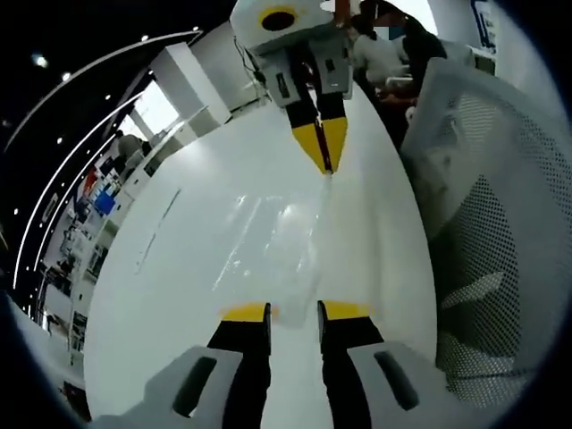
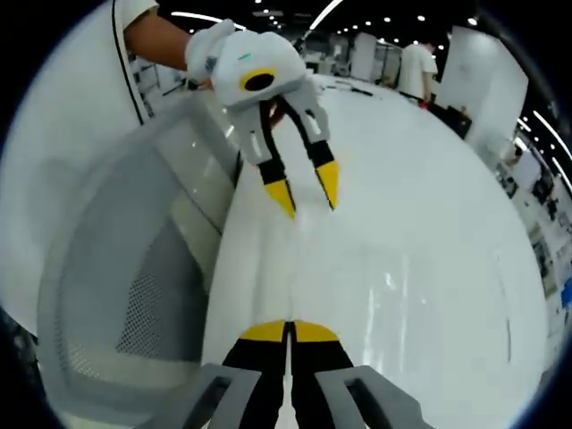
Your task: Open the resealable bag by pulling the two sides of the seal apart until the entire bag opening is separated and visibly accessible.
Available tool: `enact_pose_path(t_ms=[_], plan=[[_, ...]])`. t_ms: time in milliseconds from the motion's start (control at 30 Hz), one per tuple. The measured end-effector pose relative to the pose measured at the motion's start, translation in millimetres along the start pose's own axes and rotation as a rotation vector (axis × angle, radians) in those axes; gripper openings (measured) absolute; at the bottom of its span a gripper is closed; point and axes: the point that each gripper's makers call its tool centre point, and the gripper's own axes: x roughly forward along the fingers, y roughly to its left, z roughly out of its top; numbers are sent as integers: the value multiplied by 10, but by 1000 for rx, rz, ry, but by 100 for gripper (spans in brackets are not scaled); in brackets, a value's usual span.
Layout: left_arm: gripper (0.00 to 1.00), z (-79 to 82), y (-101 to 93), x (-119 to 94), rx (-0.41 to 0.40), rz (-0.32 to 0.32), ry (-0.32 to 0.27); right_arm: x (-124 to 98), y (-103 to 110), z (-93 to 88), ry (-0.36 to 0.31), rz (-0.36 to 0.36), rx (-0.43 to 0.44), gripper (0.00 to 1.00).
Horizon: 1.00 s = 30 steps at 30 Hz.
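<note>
A clear resealable bag lies flat on the white table, hard to make out apart from its glints. My left gripper stands open at the bag's near edge, its yellow-tipped jaws on either side of the film. Opposite it, my right gripper is shut on the bag's far corner, which lifts a little toward its tips. In the right gripper view the right gripper has its jaws pressed together, the left gripper faces it with jaws apart, and the bag glints on the table.
A white mesh chair stands close against the table edge, also seen as the chair. A person's arm holds the left gripper. People sit at the far end, and a person stands beyond.
</note>
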Motion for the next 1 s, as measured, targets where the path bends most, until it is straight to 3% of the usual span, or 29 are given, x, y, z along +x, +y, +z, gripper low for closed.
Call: enact_pose_path(t_ms=[133,333,500,700,867,1000], plan=[[3,57,-24,-15,24,-17,-16,-19,1,-8,-1,3,18,0],[0,94,-36,-21,44,-39,-24,-20,-6,-1,-4,-1,59,0],[0,69,-51,-11,11,-66,-21,2,-50,18,-9,-32,144,0],[0,106,-32,-7,-32,-87,-52,67,-102,310,-112,-72,146,15],[0,116,1,21,-42,-92,-49,180,-123,619,-190,-92,90,15],[0,180,29,14,-63,-80,-68,237,-173,742,-211,-109,66,12]])
